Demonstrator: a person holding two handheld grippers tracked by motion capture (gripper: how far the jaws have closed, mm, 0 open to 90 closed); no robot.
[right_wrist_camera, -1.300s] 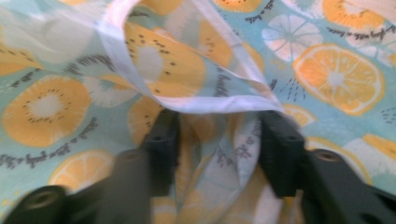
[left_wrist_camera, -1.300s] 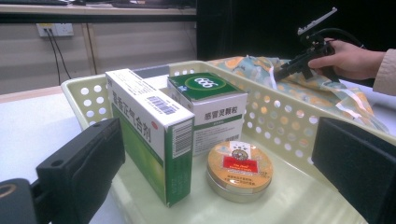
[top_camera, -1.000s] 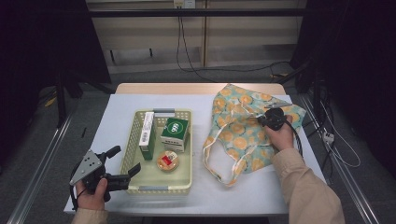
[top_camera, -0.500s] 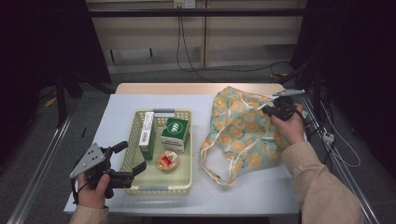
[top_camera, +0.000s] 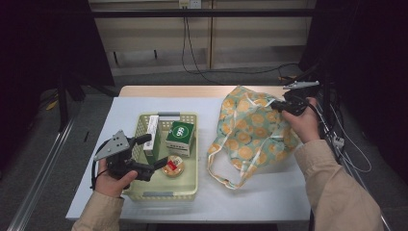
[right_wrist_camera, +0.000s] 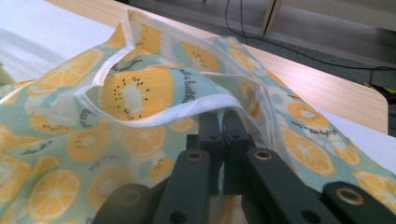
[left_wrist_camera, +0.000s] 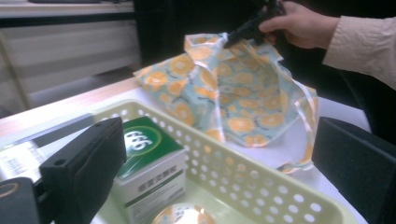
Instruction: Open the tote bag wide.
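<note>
One fruit-print bag [top_camera: 252, 132] clenched by right gripper [right_wrist_camera: 223, 122]; left gripper [top_camera: 153, 151] released over one basket [top_camera: 185, 190] (three items).

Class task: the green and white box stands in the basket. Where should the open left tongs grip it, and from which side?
Come from above onto the green and white box: the basket walls its sides, and its top stands free. Close across its two long faces.

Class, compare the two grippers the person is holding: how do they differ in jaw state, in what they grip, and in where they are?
The right gripper has its jaws shut on the rim of the fruit-print bag; the left gripper has its jaws spread wide and holds nothing. The right gripper is raised over the table's far right side, lifting the cloth; the left gripper sits low at the near end of the yellow basket. Both are black and hand-held.
</note>
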